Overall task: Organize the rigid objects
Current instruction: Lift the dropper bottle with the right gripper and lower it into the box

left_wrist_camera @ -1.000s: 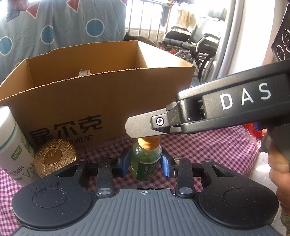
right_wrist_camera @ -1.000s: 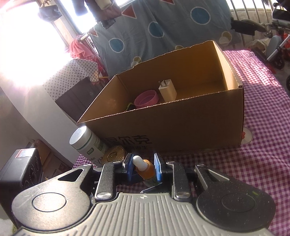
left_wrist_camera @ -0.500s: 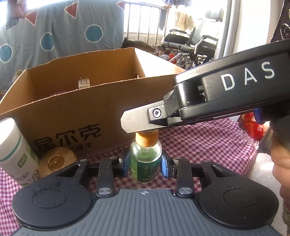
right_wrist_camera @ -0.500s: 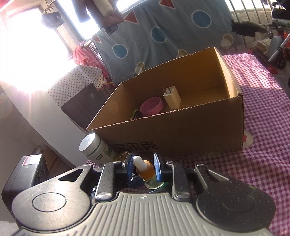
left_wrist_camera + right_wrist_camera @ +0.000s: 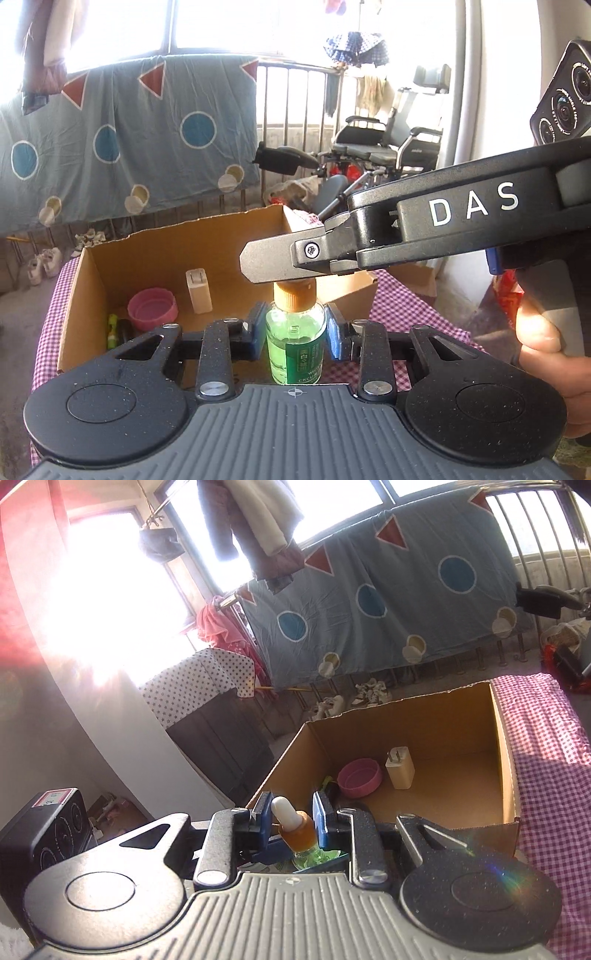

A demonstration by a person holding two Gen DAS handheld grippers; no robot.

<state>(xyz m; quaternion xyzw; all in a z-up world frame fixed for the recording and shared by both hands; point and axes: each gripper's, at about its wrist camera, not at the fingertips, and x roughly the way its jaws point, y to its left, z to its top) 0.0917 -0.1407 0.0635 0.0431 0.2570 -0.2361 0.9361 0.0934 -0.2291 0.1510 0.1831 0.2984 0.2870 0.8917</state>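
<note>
Bottle (image 5: 295, 334): upright, raised above the box's (image 5: 88, 295) near wall. Your left gripper (image 5: 295, 328) is closed on its green glass body; your right gripper (image 5: 291, 818) reaches in from the right, level, closed on the orange neck below the white dropper bulb. Box floor, left to right: pink lid (image 5: 152, 309), charger (image 5: 198, 291), lying ahead and below.

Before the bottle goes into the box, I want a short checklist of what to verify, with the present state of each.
1. Left gripper holds bottle body: ok.
2. Right gripper on the cap: ok.
3. Bottle upright: ok.
4. Bottle raised above box rim: ok.
5. Free floor beside pink lid and charger: ok.
6. Cap tight: cannot tell.
</note>
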